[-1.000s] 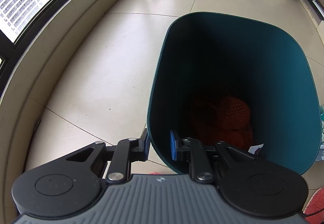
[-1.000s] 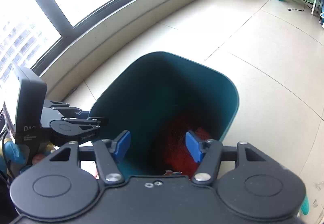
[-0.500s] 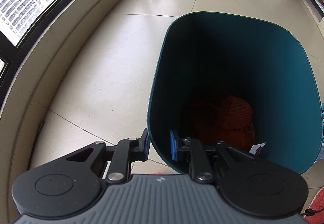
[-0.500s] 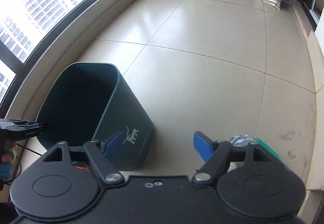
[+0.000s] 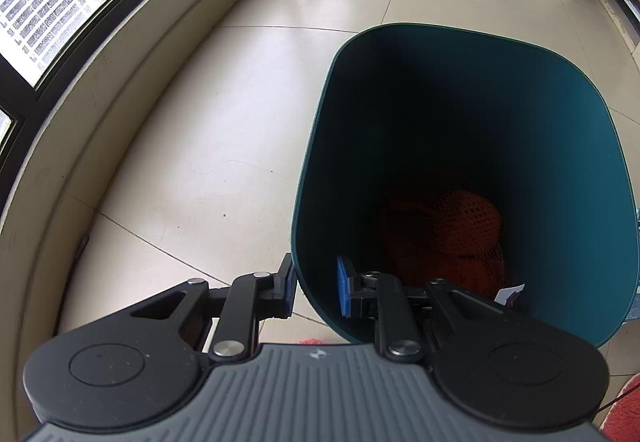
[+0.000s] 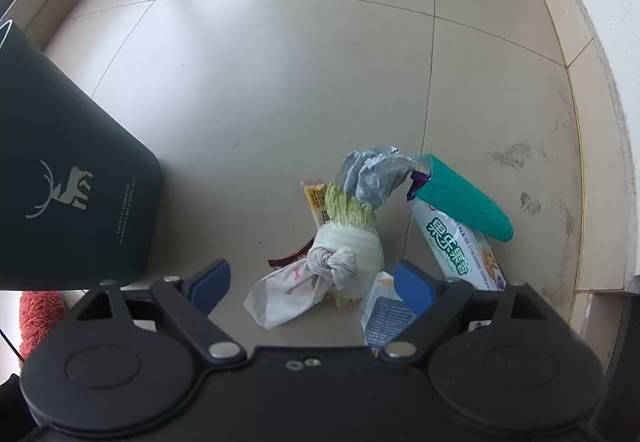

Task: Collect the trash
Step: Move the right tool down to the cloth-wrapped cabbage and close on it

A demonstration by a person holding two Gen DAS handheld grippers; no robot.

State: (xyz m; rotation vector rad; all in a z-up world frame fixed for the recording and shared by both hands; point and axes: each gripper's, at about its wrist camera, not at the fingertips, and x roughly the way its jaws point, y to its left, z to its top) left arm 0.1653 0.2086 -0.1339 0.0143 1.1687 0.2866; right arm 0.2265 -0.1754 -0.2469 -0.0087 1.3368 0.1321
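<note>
Trash bin [image 5: 472,146], dark teal and tall, stands on the tiled floor [image 5: 240,90] beside a curved window ledge, its near rim pinched between the closed jaws of the left gripper [image 5: 316,288], one pad outside the wall and one inside. Deep in the bin lies an orange mesh bag [image 5: 460,234] with a scrap of white paper [image 5: 508,292] at its near right. Seen from the right wrist view, the bin's outer wall, printed with a pale deer, rises at left, well apart from a loose pile of litter on the floor: a white-and-green snack wrapper [image 6: 460,246] under a teal sleeve [image 6: 464,202], a cabbage stub [image 6: 352,230], a knotted white bag [image 6: 304,286], crumpled grey plastic [image 6: 372,174] and a small yellow packet [image 6: 316,198]. The right gripper [image 6: 312,282] hovers above the pile, jaws spread wide and empty.
</note>
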